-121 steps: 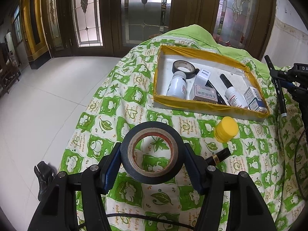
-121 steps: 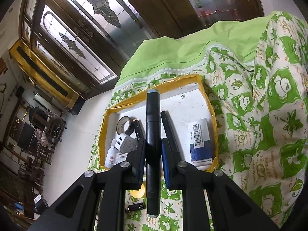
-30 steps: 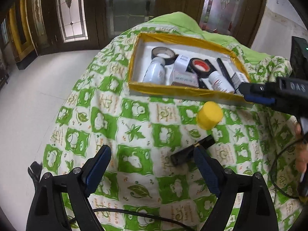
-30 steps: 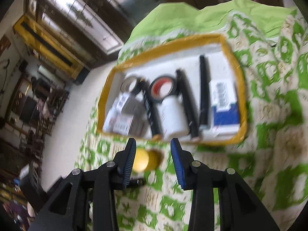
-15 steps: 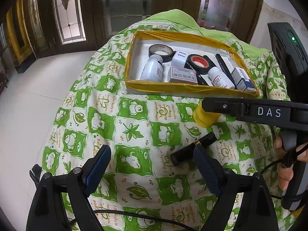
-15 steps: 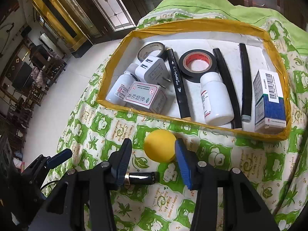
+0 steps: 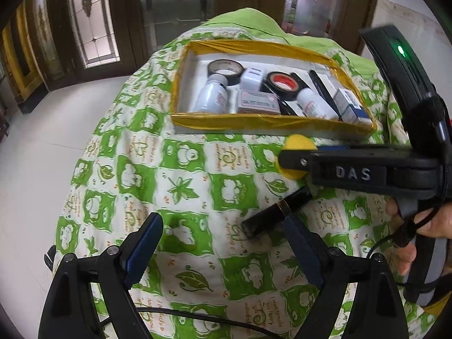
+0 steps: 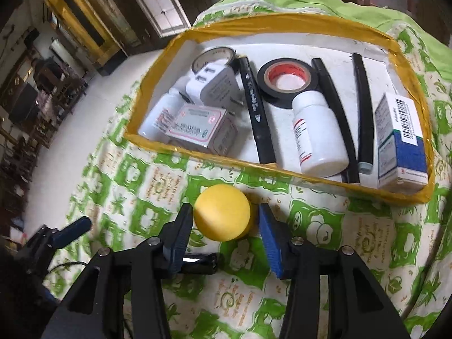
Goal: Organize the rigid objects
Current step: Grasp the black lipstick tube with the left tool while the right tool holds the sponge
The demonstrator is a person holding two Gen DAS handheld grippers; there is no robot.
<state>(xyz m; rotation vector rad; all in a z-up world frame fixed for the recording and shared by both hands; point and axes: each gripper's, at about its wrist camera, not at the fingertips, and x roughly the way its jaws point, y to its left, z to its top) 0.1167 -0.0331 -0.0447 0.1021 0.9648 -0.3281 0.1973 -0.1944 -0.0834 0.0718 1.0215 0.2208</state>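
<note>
A: Change noted: the right tongs (image 8: 224,227) had been brought down from above the tray (image 8: 282,18) to the yellow-capped container (image 8: 221,212), which a second earlier was only sighted below their tips. The cap was now bracketed between the two blue pads, and the jaws were closing on it; a sliver of gap was left at the right pad, so no pinch was recorded yet.

B: And the left tongs (image 7: 223,248)?

A: Spread wide and empty, held over the tablecloth (image 7: 169,186); hardly shifted in that second. The black tube with the gold band (image 7: 275,212) was seen lying just past their right pad, untouched.

B: Meaning for the task?

A: The red-cored tape roll (image 8: 286,83) and a black marker (image 8: 363,107) were already logged inside the tray, so two loose items were judged left on the table: the yellow container, just outside the tray's near wall, and the black tube beside it.

B: Obstacles?

A: The tray was found crowded: white bottle (image 8: 317,138), pink box (image 8: 202,131), charger (image 8: 214,84), blue-and-white carton (image 8: 401,141). Bare floor was seen only toward the far wall. The near wall would have to be cleared on lifting. The right tongs' arm was also stretched across the left camera's sight of the container.
</note>
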